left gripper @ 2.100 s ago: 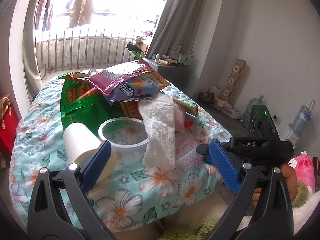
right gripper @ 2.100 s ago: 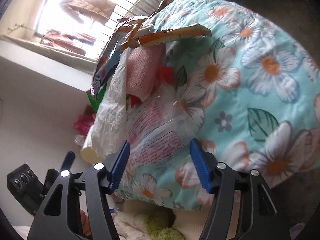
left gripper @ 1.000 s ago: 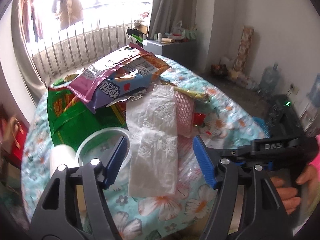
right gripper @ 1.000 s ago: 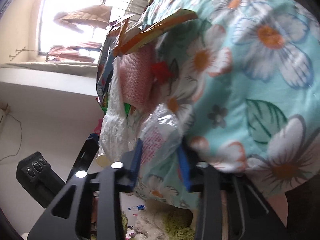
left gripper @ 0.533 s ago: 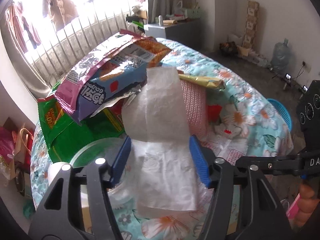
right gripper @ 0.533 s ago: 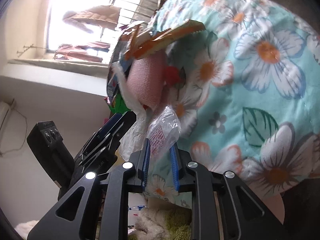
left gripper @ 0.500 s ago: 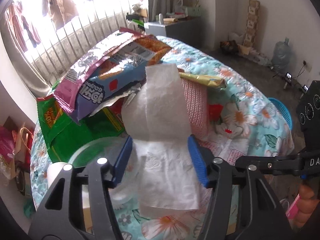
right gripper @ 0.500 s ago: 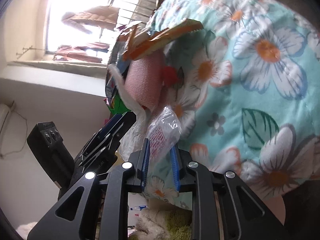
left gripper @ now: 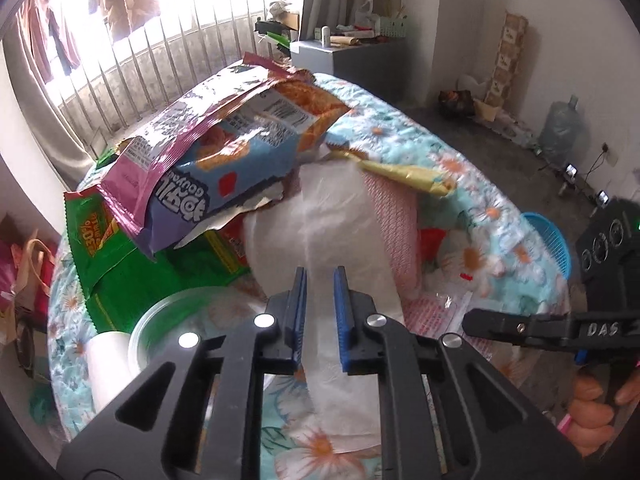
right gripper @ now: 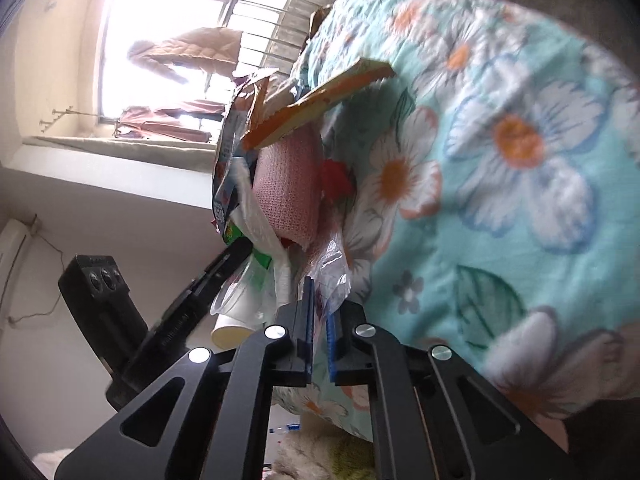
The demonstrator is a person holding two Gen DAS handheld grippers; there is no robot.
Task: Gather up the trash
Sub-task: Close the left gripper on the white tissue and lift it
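Now the left gripper [left gripper: 321, 312], its fingers just closing, pinches a soft embossed white tissue [left gripper: 320, 220] near the front edge of the quilted floral counter [left gripper: 480, 184]. Beside it, the right gripper [right gripper: 318, 332] clamps a crinkled clear plastic wrapper [right gripper: 334, 268]. Glossy snack bags [left gripper: 224, 152] pile behind.

On the flowered cloth [left gripper: 472, 148] lie three snack bags: one purple [left gripper: 192, 128], one blue-and-orange [left gripper: 248, 148], one green [left gripper: 132, 252]. Beside them sit one white tissue [left gripper: 332, 216], one pink cloth [left gripper: 394, 224], one clear tub [left gripper: 192, 320] and one paper cup [left gripper: 106, 364].
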